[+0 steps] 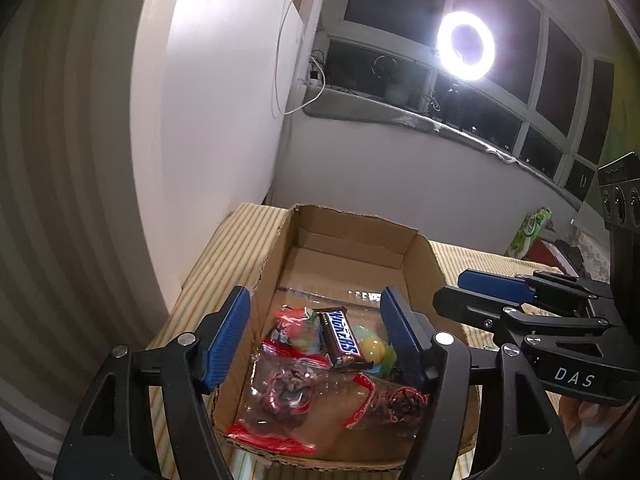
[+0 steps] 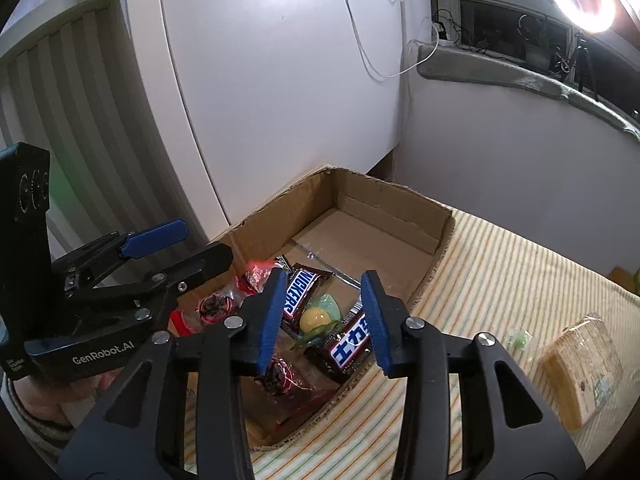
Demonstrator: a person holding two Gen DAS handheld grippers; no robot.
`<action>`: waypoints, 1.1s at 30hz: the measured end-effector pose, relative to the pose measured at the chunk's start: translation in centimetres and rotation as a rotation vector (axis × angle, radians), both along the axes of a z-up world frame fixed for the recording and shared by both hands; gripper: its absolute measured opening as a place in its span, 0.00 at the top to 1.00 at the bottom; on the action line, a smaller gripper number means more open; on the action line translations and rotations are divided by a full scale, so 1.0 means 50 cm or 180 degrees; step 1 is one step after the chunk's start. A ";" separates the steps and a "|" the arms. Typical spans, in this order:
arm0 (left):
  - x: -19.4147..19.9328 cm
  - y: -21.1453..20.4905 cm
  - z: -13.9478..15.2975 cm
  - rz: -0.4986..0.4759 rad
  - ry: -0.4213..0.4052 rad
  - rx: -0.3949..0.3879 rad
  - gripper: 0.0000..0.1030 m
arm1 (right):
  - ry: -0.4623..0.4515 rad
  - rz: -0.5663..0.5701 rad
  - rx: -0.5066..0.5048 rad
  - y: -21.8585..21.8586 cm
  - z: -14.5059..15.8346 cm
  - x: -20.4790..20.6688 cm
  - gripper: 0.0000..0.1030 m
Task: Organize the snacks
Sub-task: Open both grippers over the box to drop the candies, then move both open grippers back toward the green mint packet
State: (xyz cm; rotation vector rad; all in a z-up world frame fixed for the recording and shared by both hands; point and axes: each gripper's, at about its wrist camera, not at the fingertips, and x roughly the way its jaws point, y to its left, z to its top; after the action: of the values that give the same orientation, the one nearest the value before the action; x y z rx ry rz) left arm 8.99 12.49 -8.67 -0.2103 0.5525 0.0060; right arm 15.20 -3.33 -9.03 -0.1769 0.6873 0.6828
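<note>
An open cardboard box (image 1: 344,240) (image 2: 384,204) sits on a striped cloth. Its near end holds a Snickers bar (image 1: 340,336) (image 2: 298,294), a second Snickers bar (image 2: 348,350), a yellow-green candy (image 1: 374,350) (image 2: 316,318) and clear red-edged snack packets (image 1: 280,396) (image 2: 280,380). My left gripper (image 1: 316,336) hovers open and empty above the box's near end. My right gripper (image 2: 324,320) hovers open and empty over the same snacks. Each gripper shows in the other's view, the right one (image 1: 476,292) and the left one (image 2: 192,244).
A wrapped yellow cake (image 2: 580,364) and a small green candy (image 2: 518,338) lie on the striped cloth (image 2: 500,272) right of the box. A green packet (image 1: 530,232) lies at the far right. A white wall panel stands behind the box; a ring light (image 1: 466,46) glares above.
</note>
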 end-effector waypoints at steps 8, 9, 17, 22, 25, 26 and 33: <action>-0.025 -0.015 0.023 -0.0029 -0.0079 0.0022 0.35 | -0.0077 -0.0040 0.0003 -0.024 0.021 -0.036 0.61; -0.028 -0.018 0.026 -0.0033 -0.0088 0.0032 0.35 | -0.0087 -0.0052 0.0002 -0.029 0.023 -0.039 0.61; -0.051 -0.058 0.055 -0.0115 -0.0177 0.0127 0.35 | -0.0130 -0.0204 0.0041 -0.085 0.026 -0.068 0.61; -0.056 -0.092 0.063 -0.0187 -0.0187 0.0195 0.35 | -0.0109 -0.0341 0.0060 -0.140 0.016 -0.081 0.58; -0.053 -0.122 0.063 -0.0265 -0.0172 0.0238 0.34 | -0.0081 -0.0433 0.0095 -0.181 0.006 -0.083 0.53; -0.054 -0.131 0.063 -0.0285 -0.0168 0.0255 0.34 | -0.0073 -0.0458 0.0102 -0.193 0.002 -0.084 0.53; -0.044 -0.209 0.056 -0.0463 -0.0106 0.0358 0.34 | 0.0028 -0.0689 0.0030 -0.283 -0.041 -0.078 0.52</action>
State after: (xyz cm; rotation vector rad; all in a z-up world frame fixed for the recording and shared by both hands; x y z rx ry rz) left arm 6.78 2.04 -5.87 -0.0601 0.5317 -0.1073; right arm 11.32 -17.46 -11.08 -0.0890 0.7002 0.4796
